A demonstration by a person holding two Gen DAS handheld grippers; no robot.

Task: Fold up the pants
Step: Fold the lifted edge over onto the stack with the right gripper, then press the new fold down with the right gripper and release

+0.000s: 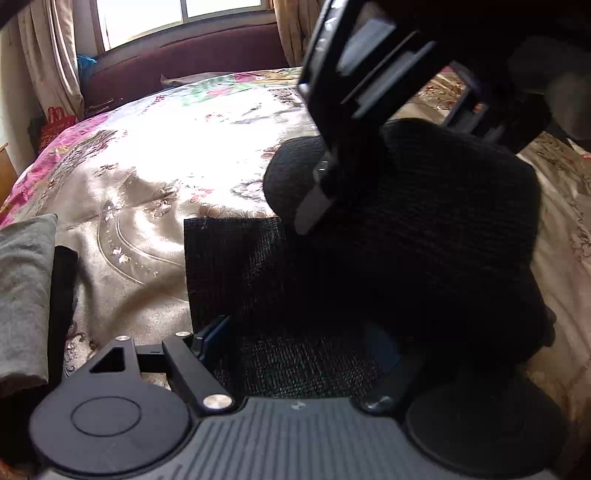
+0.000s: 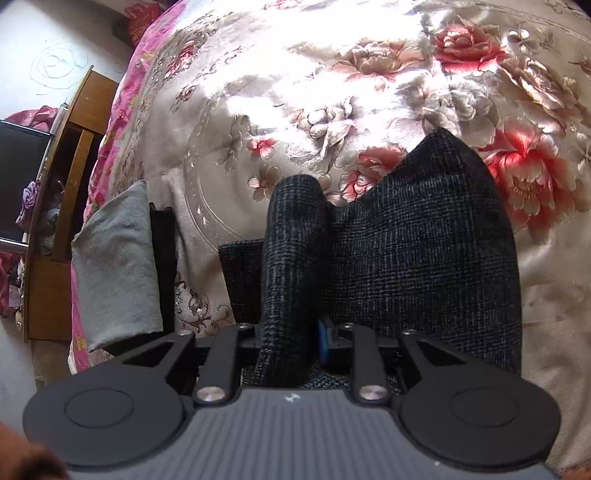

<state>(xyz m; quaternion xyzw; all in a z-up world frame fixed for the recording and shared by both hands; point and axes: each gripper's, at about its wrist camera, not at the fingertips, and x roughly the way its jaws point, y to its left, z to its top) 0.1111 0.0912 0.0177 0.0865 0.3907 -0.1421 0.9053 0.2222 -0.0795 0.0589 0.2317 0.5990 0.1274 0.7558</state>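
Dark charcoal pants [image 2: 424, 240] show a fine grey check; the bedspread [image 2: 295, 92] is cream satin with red and pink flowers.

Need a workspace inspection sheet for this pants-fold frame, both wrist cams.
Surface: bed with floral bedspread, sunlit.
Job's things: dark pants lying on the bedspread, partly folded, a bunched fold raised.
Clutter: grey cloth and a dark folded item at the bed's left edge.
Grippers: right gripper shut on the pants fold; left gripper at the pants, jaw state unclear.
Cables: nothing seen.
Surroundings: window, curtains, maroon headboard, wooden furniture.
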